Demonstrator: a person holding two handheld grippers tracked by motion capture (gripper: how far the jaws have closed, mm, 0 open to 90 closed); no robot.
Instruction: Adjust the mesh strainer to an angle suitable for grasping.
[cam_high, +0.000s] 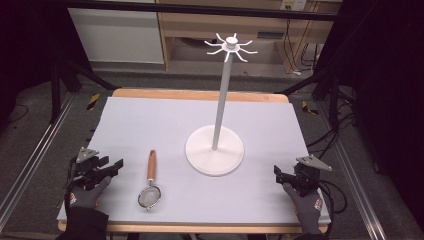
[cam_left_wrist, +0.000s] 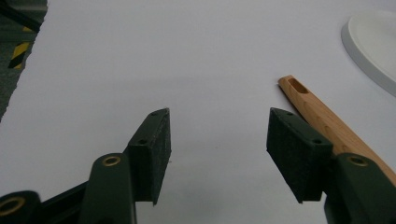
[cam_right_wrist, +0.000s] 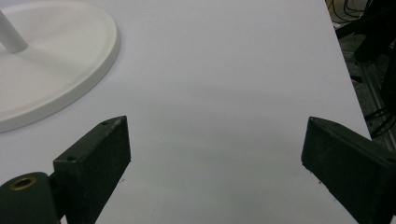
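A small mesh strainer (cam_high: 149, 196) with a wooden handle (cam_high: 151, 165) lies on the white table cover, bowl toward the front edge. Its handle (cam_left_wrist: 322, 119), with a slot near the tip, runs past the right jaw in the left gripper view. A white hook stand (cam_high: 220, 100) rises from a round base (cam_high: 215, 150) at mid-table; its top carries several curved hooks (cam_high: 231, 47). My left gripper (cam_high: 110, 167) rests at the front left, open and empty (cam_left_wrist: 217, 156). My right gripper (cam_high: 277, 175) rests at the front right, open wide and empty (cam_right_wrist: 215, 168). The stand base (cam_right_wrist: 51, 79) lies to its left.
The white cover (cam_high: 150, 120) spans a wooden table (cam_high: 200, 94). Metal rails and dark floor flank both sides, with cables (cam_high: 335, 195) at the right. A black and yellow marker (cam_left_wrist: 18, 53) lies on the floor beyond the cover's left edge.
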